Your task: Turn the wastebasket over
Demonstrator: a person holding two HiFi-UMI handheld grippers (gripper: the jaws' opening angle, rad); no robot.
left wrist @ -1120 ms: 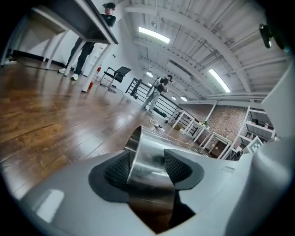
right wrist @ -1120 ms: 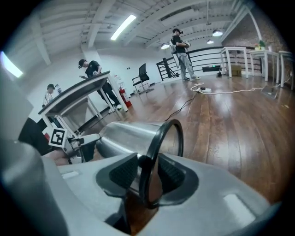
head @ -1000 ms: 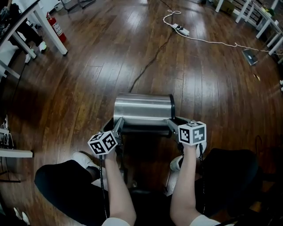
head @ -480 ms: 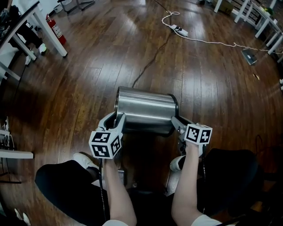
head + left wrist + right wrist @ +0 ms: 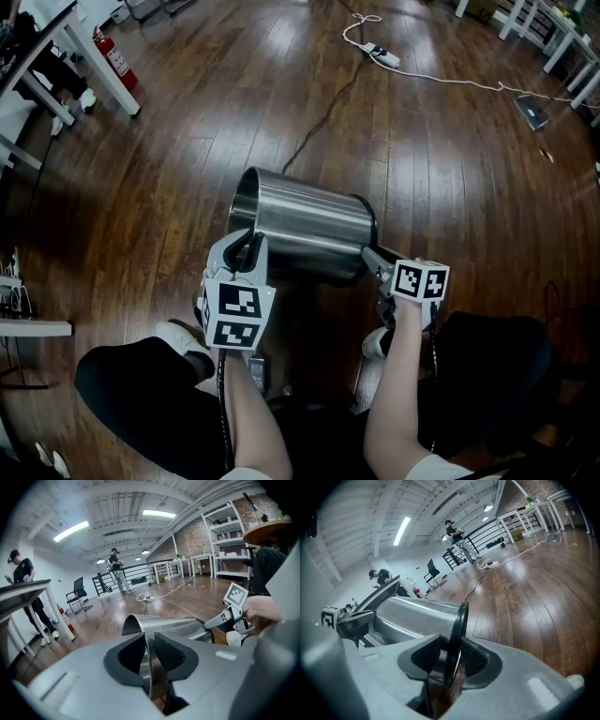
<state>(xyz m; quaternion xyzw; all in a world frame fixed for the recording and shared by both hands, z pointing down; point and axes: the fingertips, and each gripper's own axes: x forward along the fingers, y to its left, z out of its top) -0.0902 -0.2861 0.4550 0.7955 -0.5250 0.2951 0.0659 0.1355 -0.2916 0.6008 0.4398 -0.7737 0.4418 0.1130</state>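
Far left: a red fire extinguisher [image 5: 116, 58] stands on the wooden floor [image 5: 422, 159] beside a white table leg [image 5: 105, 66], well apart from the work.
Left gripper [image 5: 247, 251]: it is raised over the person's left knee with its marker cube [image 5: 236, 314] facing up. Its jaws are closing on the thin steel wall at the wastebasket's open rim [image 5: 242, 192], one pad inside the mouth and one outside, both against the metal.
Wastebasket [image 5: 305, 225]: a shiny steel cylinder, held on its side between the two grippers. It is tilted, the open end at the left higher than the base end. It seems clear of the floor, though from above this is hard to be sure of.
Black cable [image 5: 319, 131]: it runs across the floor behind the wastebasket, away from the person.
Right gripper [image 5: 370, 255]: it sits lower than the left one. Its jaws are partly closed and clamped on the black base ring [image 5: 459, 630], a pad on each face.
Far right: a white power strip [image 5: 384, 58] with a white cord lies on the floor.
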